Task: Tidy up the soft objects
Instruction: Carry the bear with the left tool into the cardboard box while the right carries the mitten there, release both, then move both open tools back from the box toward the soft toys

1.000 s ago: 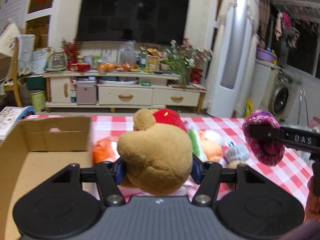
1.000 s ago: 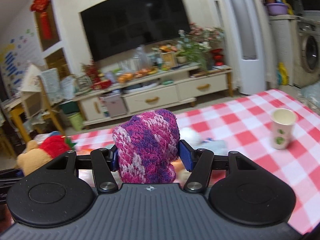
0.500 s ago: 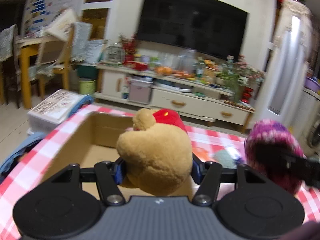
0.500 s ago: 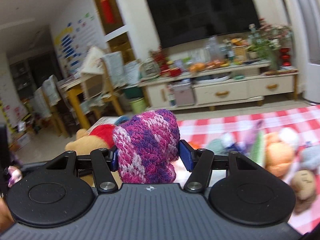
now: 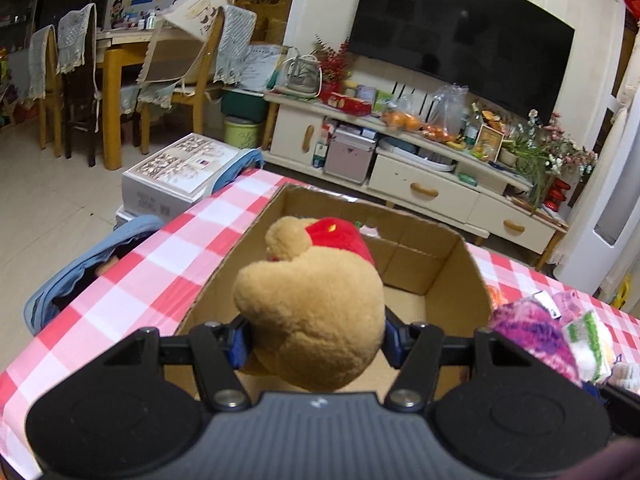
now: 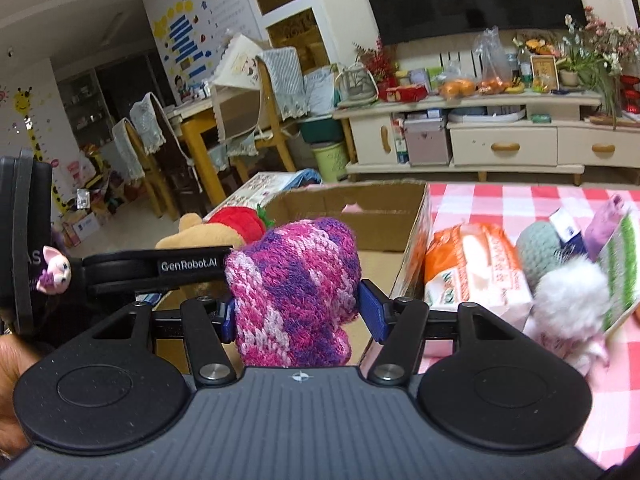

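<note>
Left gripper [image 5: 314, 344] clamped on tan plush bear [image 5: 316, 312] with red cap, held above open cardboard box [image 5: 456, 264]. Right gripper [image 6: 300, 312] around pink-purple knitted item [image 6: 294, 280]; left pad against the knit, a small gap at the right blue pad, so not certain whether fully pressed. Right jaws lately opening a little, knit between them. Knitted item over the box's near right corner, just beside the bear. Left gripper's arm seen crossing in right wrist view, a small pink pig charm [image 6: 54, 270] hanging on it.

Box lying on table under red-and-white checked cloth [image 5: 132, 264], mostly bare inside, something pink at its far wall. Right of box: orange packet [image 6: 476, 272], grey-green knitted ball [image 6: 538, 248], white fluffy toy [image 6: 572, 292], green-striped item [image 6: 618, 264], bunched together, touching.

Beyond table: cream TV cabinet [image 5: 432, 184] crowded with fruit, bags, flowers; dark television [image 5: 456, 32] above. Wooden chairs [image 5: 72, 80] with covers and dining table at left. Printed carton [image 5: 180, 176] on tiled floor.
</note>
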Tool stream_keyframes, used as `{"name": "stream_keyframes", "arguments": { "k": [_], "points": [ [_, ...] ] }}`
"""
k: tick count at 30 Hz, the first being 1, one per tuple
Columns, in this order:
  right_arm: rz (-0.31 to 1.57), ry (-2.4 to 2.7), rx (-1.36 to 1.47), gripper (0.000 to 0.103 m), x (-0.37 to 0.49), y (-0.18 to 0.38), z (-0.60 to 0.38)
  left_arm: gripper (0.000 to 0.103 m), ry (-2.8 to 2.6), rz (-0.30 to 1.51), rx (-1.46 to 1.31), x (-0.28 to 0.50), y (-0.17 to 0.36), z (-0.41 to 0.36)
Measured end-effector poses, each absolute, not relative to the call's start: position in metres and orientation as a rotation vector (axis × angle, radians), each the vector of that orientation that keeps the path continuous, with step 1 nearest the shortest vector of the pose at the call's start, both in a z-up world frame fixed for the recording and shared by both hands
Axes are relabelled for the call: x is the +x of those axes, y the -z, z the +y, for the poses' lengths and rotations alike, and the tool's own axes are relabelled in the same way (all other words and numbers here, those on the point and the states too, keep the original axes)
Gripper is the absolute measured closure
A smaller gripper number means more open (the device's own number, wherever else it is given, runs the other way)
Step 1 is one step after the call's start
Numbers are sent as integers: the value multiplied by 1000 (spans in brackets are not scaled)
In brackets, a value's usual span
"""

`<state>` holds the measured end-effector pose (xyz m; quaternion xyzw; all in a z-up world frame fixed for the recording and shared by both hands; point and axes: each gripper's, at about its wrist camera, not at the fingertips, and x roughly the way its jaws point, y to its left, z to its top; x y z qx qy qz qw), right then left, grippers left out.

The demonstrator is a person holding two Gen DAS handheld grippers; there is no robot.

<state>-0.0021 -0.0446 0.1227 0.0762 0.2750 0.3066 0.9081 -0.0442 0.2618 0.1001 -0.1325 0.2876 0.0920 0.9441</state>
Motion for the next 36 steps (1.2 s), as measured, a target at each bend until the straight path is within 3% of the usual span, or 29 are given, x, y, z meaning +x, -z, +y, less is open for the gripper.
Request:
{"name": "stream_keyframes", "arguments": {
  "k": [4, 5, 9, 13, 15, 17, 36],
  "points": [
    [592, -650, 148, 17, -5, -121, -53, 42, -201, 599, -271, -45, -100, 264],
    [599, -655, 145, 2, -5, -122, -51, 41, -206, 599, -273, -46, -100, 265],
    [584, -658, 144, 3, -15, -125, -63, 24, -201, 572, -295, -48, -106, 264],
    [536, -636, 157, 3, -26, -132, -78, 20, -183, 535, -284, -51, -112, 257],
    [507, -609, 168, 2, -31, -139, -89, 7, -159, 524, -283, -51, -114, 253],
    [480, -571, 176, 2, -35, -144, -100, 3, -129, 515, -282, -52, -115, 248],
    [434, -292, 201, 0, -70, -136, -156, 1, -30, 484, -267, -50, -118, 205]
  ]
}}
